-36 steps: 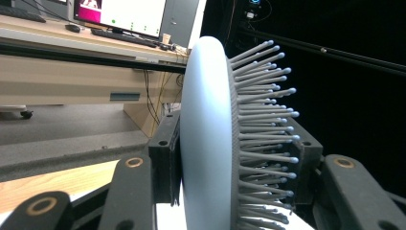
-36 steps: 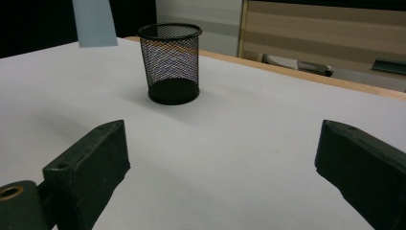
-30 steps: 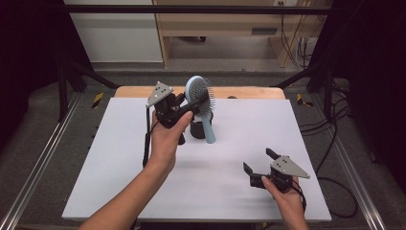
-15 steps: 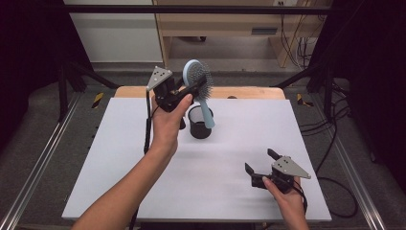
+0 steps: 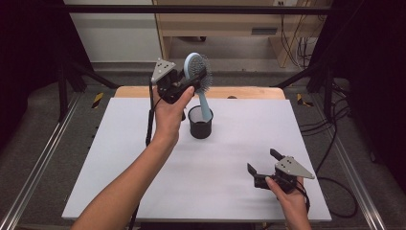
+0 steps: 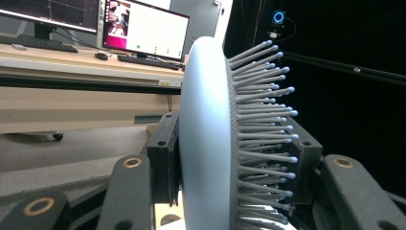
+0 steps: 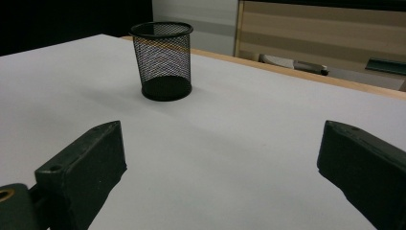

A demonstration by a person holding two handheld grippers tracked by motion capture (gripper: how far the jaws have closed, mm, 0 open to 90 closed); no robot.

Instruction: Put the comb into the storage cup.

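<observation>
A pale blue hairbrush [image 5: 193, 71] hangs with its handle pointing down. My left gripper [image 5: 195, 79] is shut on its head, held up over the table's far middle. In the left gripper view the jaws press on the brush's smooth back and on its bristled side [image 6: 206, 143]. The handle's tip hovers just over the mouth of a black mesh cup [image 5: 200, 128]. In the right gripper view that cup [image 7: 163, 62] stands upright with nothing in it. My right gripper [image 5: 261, 161] rests low at the table's front right, open, nothing between its jaws [image 7: 220, 163].
The white tabletop [image 5: 119, 167] has a wooden strip along its far edge. Metal rails run down both sides of the table. A desk with monitors [image 6: 143, 28] stands beyond the left gripper. Cables lie on the floor at the right.
My left hand has lifted the hairbrush higher and carried it a little farther back, uncovering the mesh cup. The right gripper has stayed put.
</observation>
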